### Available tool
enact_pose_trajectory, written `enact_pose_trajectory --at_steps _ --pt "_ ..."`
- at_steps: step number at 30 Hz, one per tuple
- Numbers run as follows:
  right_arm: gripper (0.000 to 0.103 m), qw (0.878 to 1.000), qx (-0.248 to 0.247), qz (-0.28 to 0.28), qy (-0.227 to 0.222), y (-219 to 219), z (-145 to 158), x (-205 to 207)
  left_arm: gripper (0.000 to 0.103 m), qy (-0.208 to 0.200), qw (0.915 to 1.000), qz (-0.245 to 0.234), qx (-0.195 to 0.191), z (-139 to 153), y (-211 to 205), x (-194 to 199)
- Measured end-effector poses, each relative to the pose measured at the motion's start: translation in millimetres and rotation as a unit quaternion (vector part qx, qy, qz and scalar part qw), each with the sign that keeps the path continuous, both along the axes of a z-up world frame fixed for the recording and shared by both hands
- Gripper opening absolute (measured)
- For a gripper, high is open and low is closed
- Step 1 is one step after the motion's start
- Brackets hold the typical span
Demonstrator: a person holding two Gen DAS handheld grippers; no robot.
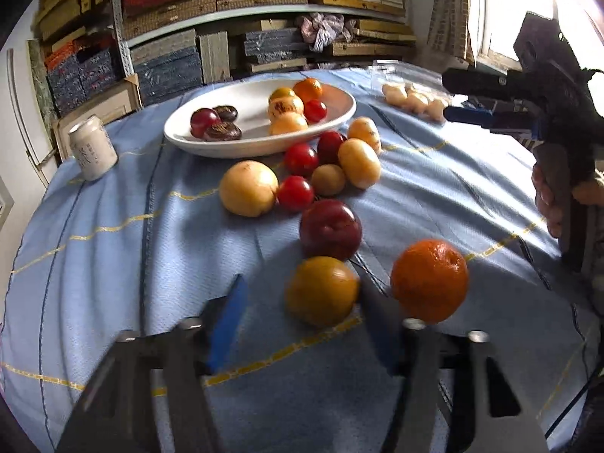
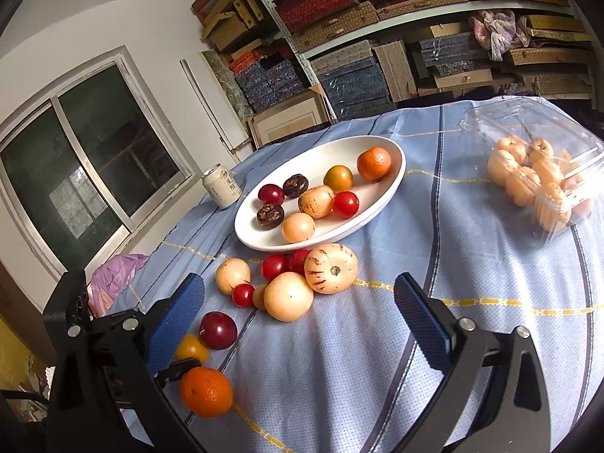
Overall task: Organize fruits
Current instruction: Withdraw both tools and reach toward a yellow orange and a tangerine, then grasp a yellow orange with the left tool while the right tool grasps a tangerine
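Left jaws (image 1: 298,302): being held partly apart around the yellow-orange fruit (image 1: 321,290); right pad touching its side, left pad (image 1: 226,321) standing clear, so no firm grip is being shown.
Orange (image 1: 428,280): lying on the desk cloth (image 1: 113,264), just outside the right finger.
Dark red plum (image 1: 330,228): resting just beyond the yellow-orange fruit.
Right jaws (image 2: 302,313): being held wide, nothing between them, hovering over the cloth.
Loose fruits (image 2: 288,296): being left clustered in front of the white dish (image 2: 392,185).
Dish contents: eight fruits lying inside.
Clear box (image 2: 543,173): holding pale fruits, at the far right.
Can (image 2: 222,185): standing left of the dish.
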State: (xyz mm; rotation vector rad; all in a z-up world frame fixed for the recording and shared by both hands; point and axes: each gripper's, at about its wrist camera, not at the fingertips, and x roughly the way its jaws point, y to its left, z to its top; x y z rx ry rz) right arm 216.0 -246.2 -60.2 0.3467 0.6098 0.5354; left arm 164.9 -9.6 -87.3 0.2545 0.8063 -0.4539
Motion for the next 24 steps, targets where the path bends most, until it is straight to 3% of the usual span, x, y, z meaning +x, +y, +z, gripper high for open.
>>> enact_pose_trajectory --at_steps 9,11,12,19,24 --pt "0.098 1.000 -0.004 0.015 0.000 5 1 -1 0.052 0.000 1.0000 -0.003 -0.005 0 -4 0" --pt "0.098 1.000 -0.010 0.030 -0.002 9 2 -3 0.046 -0.003 1.0000 -0.001 -0.008 1 -4 -1" --pt "0.098 0.999 -0.014 0.039 -0.006 12 4 -5 0.038 -0.001 0.9999 -0.002 -0.011 1 -5 -1" --pt "0.098 0.996 -0.032 0.079 -0.026 25 10 -18 0.038 0.008 0.9996 -0.006 -0.026 1 -2 -1" --pt "0.098 0.988 -0.058 0.133 -0.049 47 13 -37 0.038 -0.006 0.9982 0.040 -0.045 6 20 4"
